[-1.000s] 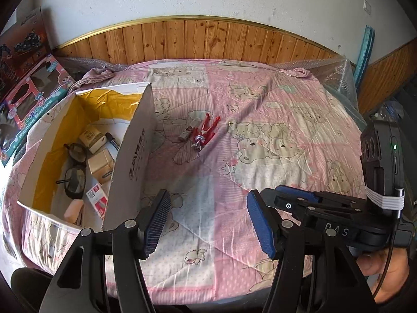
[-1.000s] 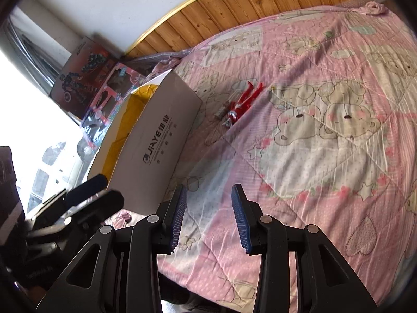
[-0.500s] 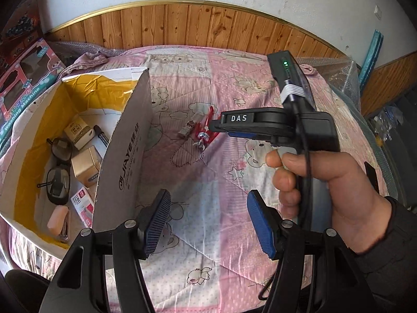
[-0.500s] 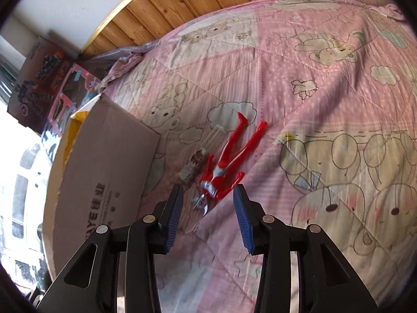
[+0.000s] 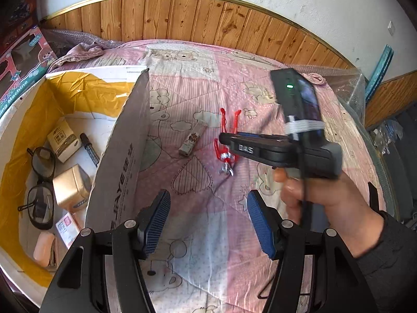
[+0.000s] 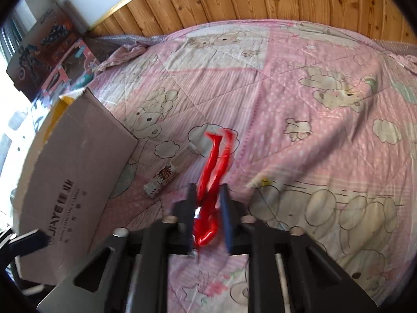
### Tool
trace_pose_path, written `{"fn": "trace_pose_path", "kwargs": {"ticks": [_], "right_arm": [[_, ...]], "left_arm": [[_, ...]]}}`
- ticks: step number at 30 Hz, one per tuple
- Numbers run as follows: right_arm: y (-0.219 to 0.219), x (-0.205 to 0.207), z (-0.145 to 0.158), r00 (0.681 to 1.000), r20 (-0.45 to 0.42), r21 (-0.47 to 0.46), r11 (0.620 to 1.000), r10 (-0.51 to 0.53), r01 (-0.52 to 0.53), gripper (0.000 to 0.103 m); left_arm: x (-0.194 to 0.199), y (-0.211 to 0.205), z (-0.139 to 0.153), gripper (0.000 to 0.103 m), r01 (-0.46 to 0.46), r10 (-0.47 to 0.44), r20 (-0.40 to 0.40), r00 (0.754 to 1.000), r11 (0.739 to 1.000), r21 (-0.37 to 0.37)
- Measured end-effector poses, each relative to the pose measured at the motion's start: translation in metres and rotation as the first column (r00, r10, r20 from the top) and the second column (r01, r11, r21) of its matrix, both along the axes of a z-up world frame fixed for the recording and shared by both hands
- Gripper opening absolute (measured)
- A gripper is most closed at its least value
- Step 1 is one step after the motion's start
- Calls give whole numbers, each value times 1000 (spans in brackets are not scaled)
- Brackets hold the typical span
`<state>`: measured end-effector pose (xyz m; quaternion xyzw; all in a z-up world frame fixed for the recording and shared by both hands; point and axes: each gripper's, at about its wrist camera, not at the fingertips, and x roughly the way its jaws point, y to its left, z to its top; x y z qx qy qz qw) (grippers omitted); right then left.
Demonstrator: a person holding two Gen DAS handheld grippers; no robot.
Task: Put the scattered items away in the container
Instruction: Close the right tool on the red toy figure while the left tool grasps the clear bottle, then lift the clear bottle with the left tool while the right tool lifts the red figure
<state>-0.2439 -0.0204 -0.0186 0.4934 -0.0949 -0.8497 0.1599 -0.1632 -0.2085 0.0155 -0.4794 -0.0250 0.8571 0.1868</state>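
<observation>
My right gripper [image 6: 207, 208] has come down over the red toy figure [image 6: 212, 167] in the last half second. A moment ago its fingers stood apart above the figure; now they have drawn in on either side of the body, with the silver head end between the pads. The picture is smeared, so I cannot tell whether the pads are already pressing on it or are just short of touching. The figure is lying on the pink quilt [image 6: 299, 104], so I judge this as the grasp closing, not yet a lift.

My left gripper [image 5: 208, 219] hangs low over the near part of the quilt, fingers wide apart and holding nothing. In its view my right hand [image 5: 325, 198] has moved lower and nearer, its tool now right over the figure.

The figure lies flat with its long axis running away from me, nearly in line with the right gripper's fingers. The head end is nearest me and the two red legs point toward the wooden headboard [image 6: 260, 0], close together and almost parallel. That suits a pinch across the narrow body.

Just to the left of the figure, not touching it, lies a small white tube [image 6: 163, 180]. Further left stands the cardboard box [image 5: 117, 156], which already holds glasses [image 5: 41, 182] and small cartons [image 5: 70, 187]. Two things are left to put in.
</observation>
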Motion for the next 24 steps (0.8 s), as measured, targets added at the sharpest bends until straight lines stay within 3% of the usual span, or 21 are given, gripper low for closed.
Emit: {"fn": "trace_pose_path", "kwargs": {"ticks": [3, 9, 10, 12, 16, 18, 19, 20, 21, 22, 24], "right_arm": [[25, 21, 8, 1000, 14, -3, 1000, 0, 0, 12], [45, 36, -14, 999, 43, -32, 999, -33, 34, 18], [45, 35, -19, 998, 54, -33, 999, -40, 42, 32], [43, 34, -27, 996, 75, -22, 999, -47, 49, 47], [46, 36, -37, 994, 100, -23, 998, -54, 56, 48], [48, 36, -37, 993, 104, -25, 998, -52, 55, 48], [48, 37, -37, 993, 104, -24, 998, -51, 54, 47], [48, 37, -38, 993, 104, -21, 998, -51, 53, 46], [48, 37, -38, 994, 102, -14, 999, -51, 52, 41], [49, 37, -38, 993, 102, -1, 998, -57, 57, 31], [53, 37, -38, 992, 112, -23, 997, -67, 70, 31]], "left_arm": [[-27, 13, -9, 63, -3, 3, -6, 1000, 1000, -8], [-80, 45, -53, 63, -17, 20, 32, 999, 997, -74], [-88, 49, -62, 63, -15, 19, 40, 999, 996, -92], [-101, 53, -78, 63, -37, 44, 47, 998, 990, -139], [-123, 48, -103, 63, -110, 118, 60, 991, 985, -134], [-127, 48, -106, 64, -119, 122, 18, 992, 987, -109], [-127, 50, -108, 64, -108, 109, -2, 994, 986, -130], [-128, 54, -108, 48, -100, 98, -21, 995, 983, -156], [-128, 55, -106, 24, -91, 88, -27, 996, 983, -159], [-129, 55, -105, 20, -87, 85, -21, 996, 985, -150], [-126, 54, -100, 20, -88, 86, -20, 996, 986, -141]]}}
